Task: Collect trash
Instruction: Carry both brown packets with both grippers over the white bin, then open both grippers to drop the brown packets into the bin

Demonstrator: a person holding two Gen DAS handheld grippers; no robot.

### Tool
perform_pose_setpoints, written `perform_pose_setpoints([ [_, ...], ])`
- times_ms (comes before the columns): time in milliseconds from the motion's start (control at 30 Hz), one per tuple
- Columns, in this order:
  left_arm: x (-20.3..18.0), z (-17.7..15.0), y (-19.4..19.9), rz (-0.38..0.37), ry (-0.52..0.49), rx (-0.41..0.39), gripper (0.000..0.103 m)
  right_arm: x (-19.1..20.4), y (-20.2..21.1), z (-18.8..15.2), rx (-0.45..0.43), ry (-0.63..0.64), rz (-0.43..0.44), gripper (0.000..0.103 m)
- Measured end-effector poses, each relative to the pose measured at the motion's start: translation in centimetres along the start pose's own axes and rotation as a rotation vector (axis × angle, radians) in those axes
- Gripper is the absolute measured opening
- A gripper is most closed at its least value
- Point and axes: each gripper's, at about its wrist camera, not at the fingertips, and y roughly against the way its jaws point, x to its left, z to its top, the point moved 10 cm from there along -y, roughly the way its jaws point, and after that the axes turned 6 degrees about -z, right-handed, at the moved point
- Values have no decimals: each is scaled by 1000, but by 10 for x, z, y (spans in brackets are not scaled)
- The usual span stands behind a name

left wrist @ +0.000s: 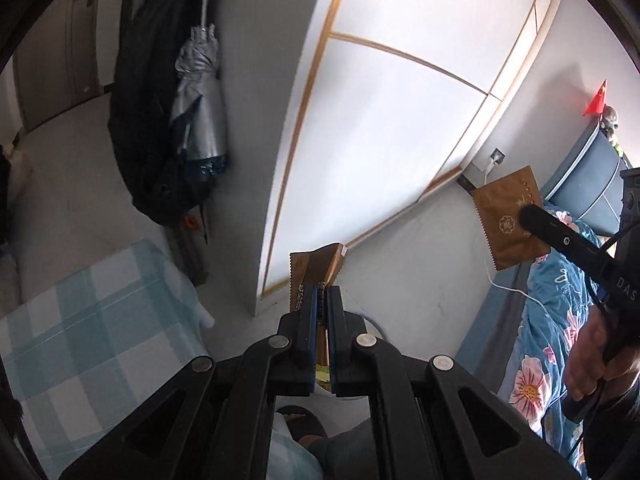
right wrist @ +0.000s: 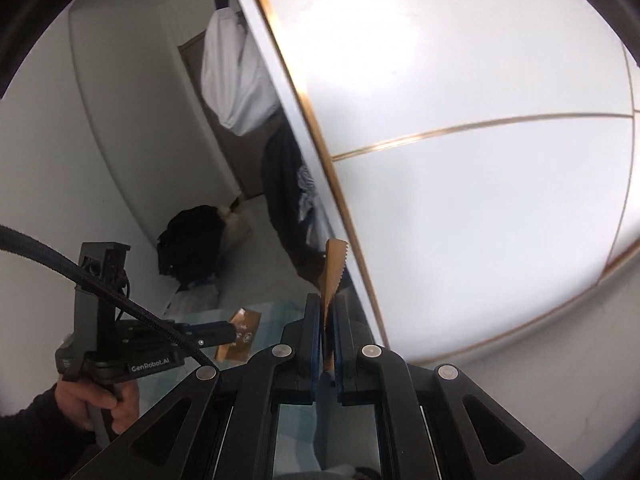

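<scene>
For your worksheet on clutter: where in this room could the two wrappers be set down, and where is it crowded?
Bare room: the checked cloth below the left claw, and pale floor between cloth and wardrobe. Crowded: the corner with the hanging umbrella and the floral bedding. Each claw is shut on a brown wrapper.

The left claw [left wrist: 322,300] pinches a brown wrapper [left wrist: 316,266]; the right claw [left wrist: 532,220] grips another wrapper [left wrist: 504,216].
</scene>
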Motion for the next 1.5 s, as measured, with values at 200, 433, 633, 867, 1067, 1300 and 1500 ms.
perform_pose_setpoints([
  [200, -10, -12, -70, -58, 8, 124, 1, -81, -23, -40, 64, -166, -77, 5],
  [433, -11, -45, -146, -93, -1, 291, 1, -145, -78, -116, 239, -296, -127, 5],
  [633, -14, -67, -198, -129, -7, 420, 1, -169, -126, -166, 336, -391, -121, 5],
  [867, -17, -103, -236, -168, -10, 583, 1, -175, -156, -227, 456, -452, -128, 5],
  [1067, -19, -118, -249, -176, 15, 653, 1, -171, -181, -262, 535, -485, -135, 8],
  [1300, -22, -119, -251, -147, -5, 676, 2, -171, -183, -281, 587, -521, -159, 16],
  [1500, -25, -118, -251, -145, -25, 680, 13, -166, -186, -283, 593, -487, -195, 22],
])
